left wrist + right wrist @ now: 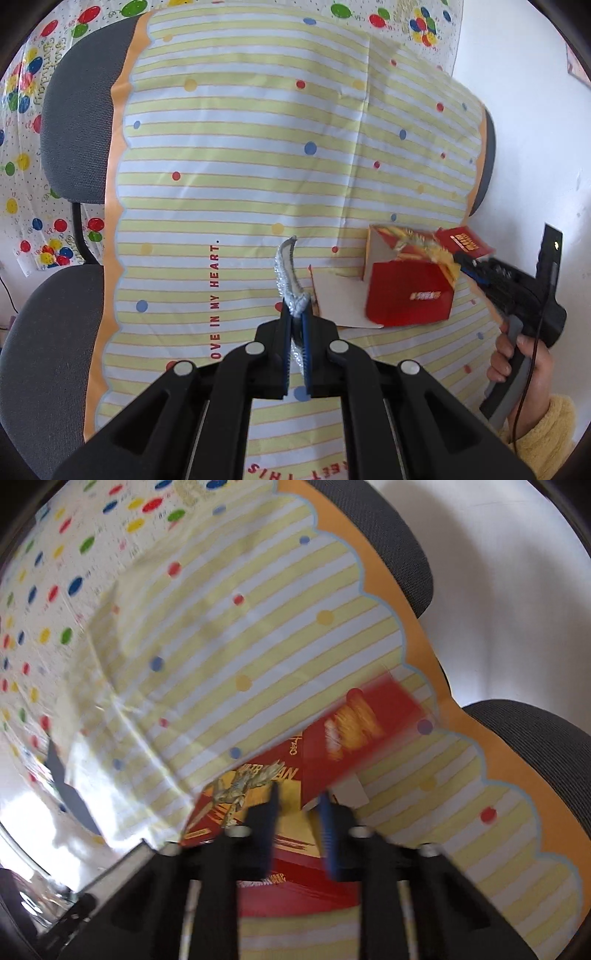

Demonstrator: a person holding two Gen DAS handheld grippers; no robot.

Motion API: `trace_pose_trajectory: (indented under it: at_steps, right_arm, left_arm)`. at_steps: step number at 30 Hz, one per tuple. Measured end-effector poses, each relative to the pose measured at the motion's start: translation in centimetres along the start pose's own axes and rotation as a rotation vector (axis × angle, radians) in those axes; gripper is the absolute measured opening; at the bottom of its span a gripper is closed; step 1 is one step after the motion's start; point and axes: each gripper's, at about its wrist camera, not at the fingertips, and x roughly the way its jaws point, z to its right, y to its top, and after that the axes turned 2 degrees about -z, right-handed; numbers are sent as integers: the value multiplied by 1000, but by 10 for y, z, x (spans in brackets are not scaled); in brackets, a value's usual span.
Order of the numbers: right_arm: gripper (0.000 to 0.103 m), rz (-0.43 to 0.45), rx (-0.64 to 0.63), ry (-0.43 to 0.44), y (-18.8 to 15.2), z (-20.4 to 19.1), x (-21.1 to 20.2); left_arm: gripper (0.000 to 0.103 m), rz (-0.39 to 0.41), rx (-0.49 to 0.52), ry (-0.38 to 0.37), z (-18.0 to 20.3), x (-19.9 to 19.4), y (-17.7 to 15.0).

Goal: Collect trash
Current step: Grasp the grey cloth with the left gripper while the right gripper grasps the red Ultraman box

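Over striped cloth [229,155], left tool [295,325] pinching foil scrap [290,273]

Striped tablecloth [240,155] wide open, red box [408,295] blocking the right

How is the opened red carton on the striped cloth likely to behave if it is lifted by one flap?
The red carton looks like thin card with torn-open flaps, so it is probably light and empty-ish. Held at a flap by the right gripper, it would likely sag or swing, and the flap might bend or tear.
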Motion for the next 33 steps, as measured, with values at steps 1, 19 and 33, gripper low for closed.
trace_pose_trajectory:
  at_steps: [1,19,33]
  right_arm:
    - [10,1,-11,-26,-2,-4,-11]
    - [62,-126,5,-196,-86,19,-172]
    - [64,-135,192,21,-104,86,-175]
  left_arm:
    - [3,8,-3,-4,1,-4,0]
    - [3,52,112,-199,92,-87,-34]
    - [3,52,213,-371,168,-71,-36]
